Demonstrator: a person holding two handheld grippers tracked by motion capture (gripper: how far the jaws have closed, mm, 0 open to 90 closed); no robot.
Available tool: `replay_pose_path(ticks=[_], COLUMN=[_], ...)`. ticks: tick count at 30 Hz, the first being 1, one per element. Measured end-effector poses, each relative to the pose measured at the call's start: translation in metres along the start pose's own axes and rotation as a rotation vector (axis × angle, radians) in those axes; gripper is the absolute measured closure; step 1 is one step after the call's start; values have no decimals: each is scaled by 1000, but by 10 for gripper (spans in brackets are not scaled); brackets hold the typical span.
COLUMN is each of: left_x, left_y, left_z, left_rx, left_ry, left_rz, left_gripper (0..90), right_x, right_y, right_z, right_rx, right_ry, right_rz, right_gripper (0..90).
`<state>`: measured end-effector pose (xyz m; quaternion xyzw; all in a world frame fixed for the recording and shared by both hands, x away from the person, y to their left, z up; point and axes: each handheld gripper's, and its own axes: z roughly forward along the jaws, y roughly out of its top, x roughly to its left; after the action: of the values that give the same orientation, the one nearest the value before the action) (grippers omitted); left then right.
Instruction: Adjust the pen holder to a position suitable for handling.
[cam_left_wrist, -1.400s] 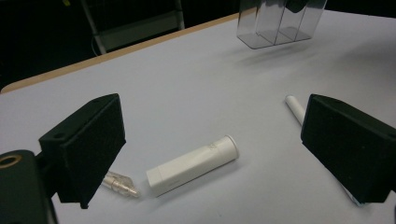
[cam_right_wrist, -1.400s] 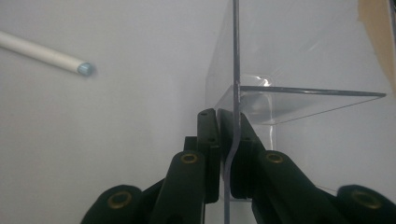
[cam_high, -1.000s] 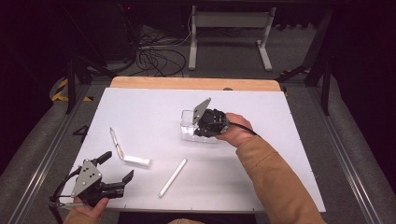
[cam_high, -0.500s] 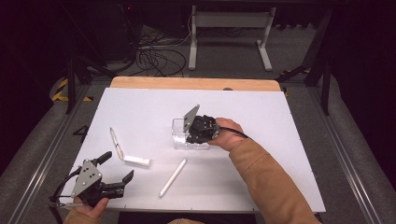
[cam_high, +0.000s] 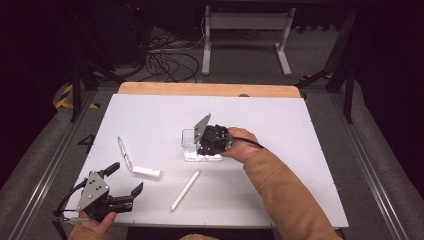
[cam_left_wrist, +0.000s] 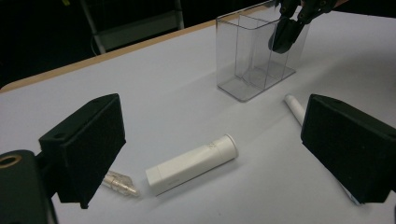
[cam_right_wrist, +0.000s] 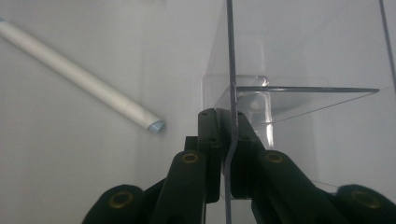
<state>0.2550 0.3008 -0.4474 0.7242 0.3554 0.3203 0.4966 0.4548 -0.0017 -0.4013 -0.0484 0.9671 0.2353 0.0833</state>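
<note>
High view: right claw (cam_high: 204, 142) at table (cam_high: 300, 150) centre, pinching wall of clear box (cam_high: 192, 145); left claw (cam_high: 122, 180) at 7 o'clock, spread wide, empty; white tube (cam_high: 146, 172), pen (cam_high: 184, 190) between.
Left gripper view: tube (cam_left_wrist: 191, 164) between parted jaws; box (cam_left_wrist: 254, 56) at 1 o'clock.
Right gripper view: jaws clamped on box wall (cam_right_wrist: 230, 70); pen (cam_right_wrist: 79, 77) at 10 o'clock.

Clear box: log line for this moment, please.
right gripper: shut on clear box wall | left gripper: open, idle | white tube: on table
</note>
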Motion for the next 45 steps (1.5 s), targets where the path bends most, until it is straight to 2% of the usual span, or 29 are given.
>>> replay_pose_path(ticks=[20,29,31,33,36,37,38,39,45], left_x=[0,0,0,0,0,1,1,1,1], left_y=[0,0,0,0,0,0,1,1,1], left_z=[0,0,0,0,1,1,0,0,1], left_rx=[-1,-1,-3,-4,-1,-2,-5,-5,-3], left_ry=[1,0,0,0,-2,-2,0,0,-5], left_rz=[2,3,1,-2,-7,-7,2,2,2], left_gripper=[71,71,71,71,71,71,71,71,71], right_x=[-2,-3,-2,-1,0,1,1,1,6], right_y=[-1,-1,-2,-3,-2,-2,-2,-2,-3], right_z=[0,0,-1,-2,-10,-13,-20,-20,-41], right_rx=[-3,-9,-16,-24,-59,-72,-100,-100,-198], right_ry=[-12,-11,-23,-28,-57,-70,-82,-82,-137], right_rz=[40,43,46,52,65,78,96,96,146], right_gripper=[845,837,769,741,614,581,504,504,331])
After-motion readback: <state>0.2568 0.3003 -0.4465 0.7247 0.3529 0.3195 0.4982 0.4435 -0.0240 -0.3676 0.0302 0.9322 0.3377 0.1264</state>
